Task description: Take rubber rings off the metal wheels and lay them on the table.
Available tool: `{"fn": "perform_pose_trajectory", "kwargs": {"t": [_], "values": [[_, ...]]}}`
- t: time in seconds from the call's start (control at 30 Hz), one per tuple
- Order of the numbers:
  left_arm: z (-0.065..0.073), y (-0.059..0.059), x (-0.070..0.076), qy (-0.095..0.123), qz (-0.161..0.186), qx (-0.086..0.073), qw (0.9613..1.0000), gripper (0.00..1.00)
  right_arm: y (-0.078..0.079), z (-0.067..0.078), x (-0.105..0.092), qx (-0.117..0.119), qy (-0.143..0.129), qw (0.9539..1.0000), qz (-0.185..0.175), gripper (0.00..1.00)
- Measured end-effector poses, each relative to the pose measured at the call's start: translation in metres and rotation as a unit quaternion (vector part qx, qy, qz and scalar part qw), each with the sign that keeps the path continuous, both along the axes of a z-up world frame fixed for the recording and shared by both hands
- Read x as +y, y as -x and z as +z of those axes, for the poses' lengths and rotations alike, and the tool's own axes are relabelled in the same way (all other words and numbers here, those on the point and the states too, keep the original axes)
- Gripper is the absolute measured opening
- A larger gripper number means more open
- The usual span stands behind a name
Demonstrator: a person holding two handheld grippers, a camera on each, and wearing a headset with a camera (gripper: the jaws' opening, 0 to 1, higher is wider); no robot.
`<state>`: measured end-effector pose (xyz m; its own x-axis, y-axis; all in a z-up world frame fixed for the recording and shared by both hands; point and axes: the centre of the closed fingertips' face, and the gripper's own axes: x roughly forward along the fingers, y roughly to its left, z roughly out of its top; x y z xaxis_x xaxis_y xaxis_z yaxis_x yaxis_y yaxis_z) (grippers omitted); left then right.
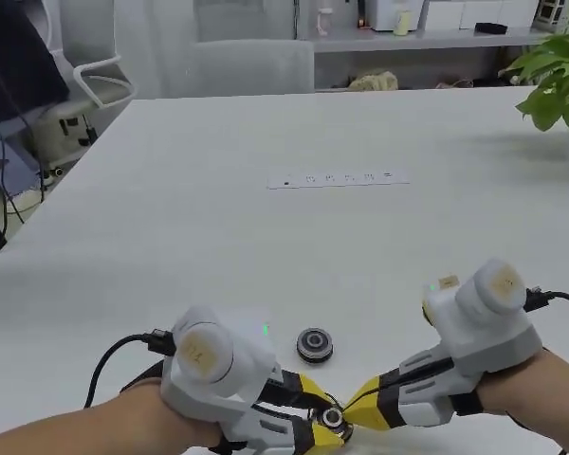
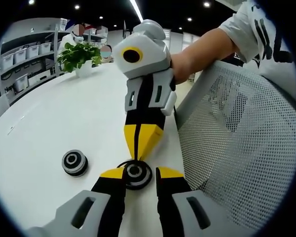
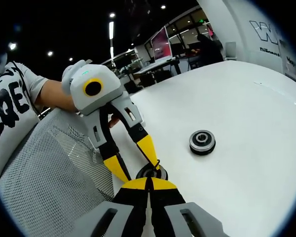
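Observation:
A metal wheel (image 1: 333, 417) with a black rubber ring lies near the table's front edge. My left gripper (image 1: 324, 424) is shut on this wheel (image 2: 136, 175), one yellow jaw on each side. My right gripper (image 1: 347, 409) comes in from the opposite side, its jaws closed together on the rubber ring at the wheel's rim (image 3: 153, 173). In the left gripper view the right gripper (image 2: 138, 157) pinches the ring's far edge. A second wheel (image 1: 314, 344) with its ring on rests flat on the table, a little beyond the grippers, also seen as the second wheel (image 2: 75, 163) (image 3: 202, 142).
The white table (image 1: 266, 237) stretches far ahead, with a flush socket strip (image 1: 337, 178) in its middle. A potted plant (image 1: 555, 81) stands at the far right. A mesh chair back (image 2: 237, 138) is close behind the table's front edge.

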<state>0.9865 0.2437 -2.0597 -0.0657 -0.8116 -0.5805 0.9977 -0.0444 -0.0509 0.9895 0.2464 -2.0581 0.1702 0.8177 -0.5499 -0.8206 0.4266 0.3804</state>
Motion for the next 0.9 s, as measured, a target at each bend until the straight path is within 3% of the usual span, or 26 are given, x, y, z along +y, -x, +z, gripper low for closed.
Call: {"fn": "perform_pose_trajectory", "kwargs": {"t": [0.33,0.6,0.9], "values": [[0.006,0.007,0.006,-0.015,-0.017,-0.003,0.9998,0.30,0.000,0.002,0.000,0.000,-0.006,1.0000,-0.004,0.00],[0.022,0.007,0.013,-0.001,-0.015,-0.005,0.9999,0.38,-0.001,0.005,0.000,-0.002,-0.010,0.9999,-0.005,0.00],[0.039,0.003,0.026,0.021,0.014,0.002,0.9997,0.44,-0.002,0.013,0.002,-0.006,-0.018,0.9998,-0.007,0.00]]}}
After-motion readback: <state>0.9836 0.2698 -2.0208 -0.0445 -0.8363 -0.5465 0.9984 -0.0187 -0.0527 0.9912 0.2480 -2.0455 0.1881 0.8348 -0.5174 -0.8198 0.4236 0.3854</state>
